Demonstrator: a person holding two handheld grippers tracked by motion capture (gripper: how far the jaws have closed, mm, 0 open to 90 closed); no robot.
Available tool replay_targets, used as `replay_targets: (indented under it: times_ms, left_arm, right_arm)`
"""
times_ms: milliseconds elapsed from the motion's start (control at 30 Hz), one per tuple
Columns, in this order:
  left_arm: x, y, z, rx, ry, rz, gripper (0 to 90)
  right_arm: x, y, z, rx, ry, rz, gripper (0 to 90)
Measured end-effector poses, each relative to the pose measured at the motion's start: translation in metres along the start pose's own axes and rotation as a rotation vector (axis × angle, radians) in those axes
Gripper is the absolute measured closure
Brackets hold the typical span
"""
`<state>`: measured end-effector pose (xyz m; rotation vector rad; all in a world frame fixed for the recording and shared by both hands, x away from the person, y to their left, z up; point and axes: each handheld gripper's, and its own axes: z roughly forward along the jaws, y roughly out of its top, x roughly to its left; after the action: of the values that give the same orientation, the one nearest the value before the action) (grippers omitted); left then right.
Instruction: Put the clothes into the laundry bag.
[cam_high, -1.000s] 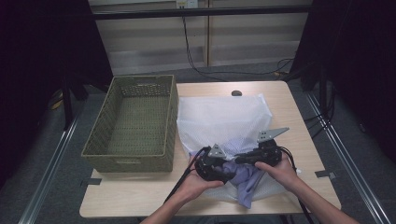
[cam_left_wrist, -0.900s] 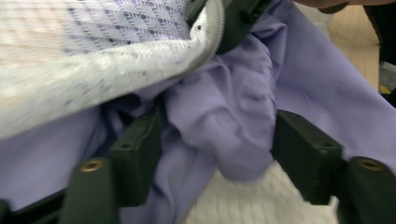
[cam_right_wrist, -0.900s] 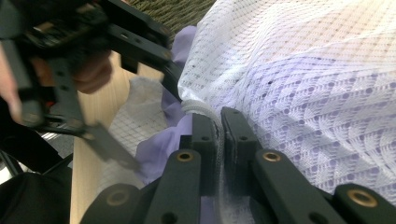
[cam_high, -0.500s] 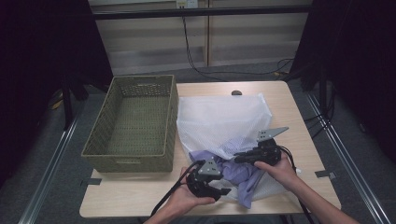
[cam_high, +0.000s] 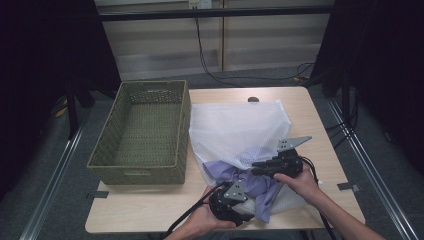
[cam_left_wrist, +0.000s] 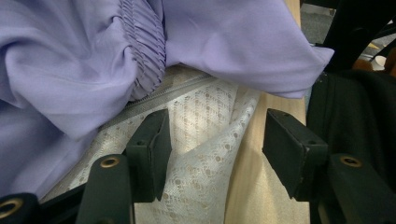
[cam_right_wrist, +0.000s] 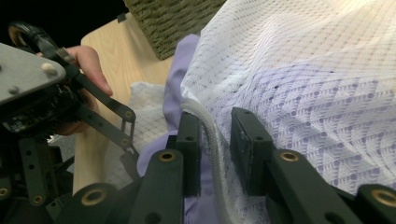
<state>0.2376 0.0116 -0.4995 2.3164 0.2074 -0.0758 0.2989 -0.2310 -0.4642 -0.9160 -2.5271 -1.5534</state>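
The left tongs (cam_high: 245, 209) had dropped back toward the bench's (cam_high: 150, 210) near edge, jaws apart, and more lilac garment (cam_high: 240, 177) spilled from the mesh bag (cam_high: 240, 130), whose rim the right tongs (cam_high: 256, 170) clamped

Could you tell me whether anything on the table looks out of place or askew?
Yes: the purple garment hangs half out of the white mesh laundry bag, bunched at its opening near the table's front edge. The right gripper pinches the bag's rim; the left gripper is open. The wicker basket sits straight.

Lilac garment (cam_left_wrist: 84, 60) over mesh bag (cam_left_wrist: 205, 135)
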Motion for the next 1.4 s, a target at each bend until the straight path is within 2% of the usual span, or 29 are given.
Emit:
replay_targets:
  times_ms: [100,133,200,233,267,333,400,467,500,600,667,733,767,833,900,1033,1100,1133,1200,1267,1400]
  left_arm:
    - [-0.001,-0.006,0.000,-0.045,0.031,0.023,46.8]
    - [-0.001,-0.006,-0.001,-0.037,0.042,0.038,49.0]
    - [-0.001,-0.007,-0.001,-0.047,0.055,0.033,51.5]
    - [-0.001,-0.007,-0.002,-0.031,0.062,0.040,51.5]
    - [0.000,-0.007,-0.002,-0.033,0.076,0.045,60.2]
    - [0.003,-0.006,-0.003,-0.035,0.090,0.024,67.4]
    - [0.005,-0.005,-0.005,-0.013,0.105,-0.002,75.1]
    - [0.005,-0.005,-0.005,-0.018,0.106,-0.005,79.9]
    - [0.007,-0.005,-0.006,-0.012,0.088,-0.011,82.9]
    - [0.008,-0.005,-0.006,-0.011,0.091,-0.019,86.7]
    - [0.009,-0.005,-0.005,-0.020,0.086,-0.039,87.3]
    - [0.009,-0.005,-0.005,-0.020,0.089,-0.043,87.4]
    - [0.009,-0.006,-0.005,-0.022,0.079,-0.048,87.4]
    - [0.010,-0.006,-0.007,-0.006,0.084,-0.037,87.4]
    - [0.009,-0.006,-0.005,-0.026,0.079,-0.064,87.6]
    - [0.010,-0.005,-0.007,0.004,0.076,-0.055,88.0]
    - [0.009,-0.004,-0.006,-0.005,0.074,-0.067,88.0]
    - [0.010,-0.004,-0.005,-0.009,0.071,-0.049,88.0]
    - [0.010,-0.004,-0.006,0.003,0.071,-0.047,88.0]
    - [0.010,-0.003,-0.006,0.006,0.060,-0.048,88.0]
    - [0.010,-0.004,-0.005,-0.008,0.054,-0.063,88.1]
  right_arm:
    - [0.000,0.001,-0.003,-0.011,-0.002,-0.001,69.7]
    - [0.001,0.001,-0.004,-0.017,-0.005,0.001,68.1]
    - [0.001,0.002,-0.005,-0.022,-0.008,0.001,66.0]
    - [0.001,0.003,-0.006,-0.027,-0.011,-0.004,64.0]
    - [0.002,0.004,-0.009,-0.038,-0.019,-0.009,60.9]
    - [0.003,0.005,-0.013,-0.052,-0.023,-0.013,56.7]
    - [0.003,0.006,-0.016,-0.064,-0.027,-0.015,52.9]
    - [0.004,0.007,-0.020,-0.071,-0.033,-0.013,48.9]
    - [0.005,0.007,-0.022,-0.076,-0.039,-0.013,47.4]
    - [0.009,0.008,-0.028,-0.094,-0.038,-0.021,47.3]
    - [0.013,0.009,-0.032,-0.104,-0.034,-0.029,50.4]
    - [0.016,0.009,-0.033,-0.105,-0.026,-0.035,53.5]
    - [0.021,0.007,-0.035,-0.101,-0.013,-0.048,61.9]
    - [0.026,0.002,-0.035,-0.089,0.010,-0.055,69.7]
    - [0.029,-0.004,-0.033,-0.068,0.034,-0.048,74.5]
    - [0.031,-0.015,-0.024,-0.001,0.056,-0.048,84.2]
    - [0.032,-0.018,-0.016,0.036,0.069,-0.071,86.0]
    - [0.032,-0.020,-0.012,0.054,0.071,-0.076,86.4]
    - [0.033,-0.021,-0.009,0.073,0.072,-0.081,86.1]
    - [0.031,-0.026,0.000,0.122,0.054,-0.091,84.5]
    - [0.024,-0.031,0.009,0.165,0.036,-0.073,79.1]
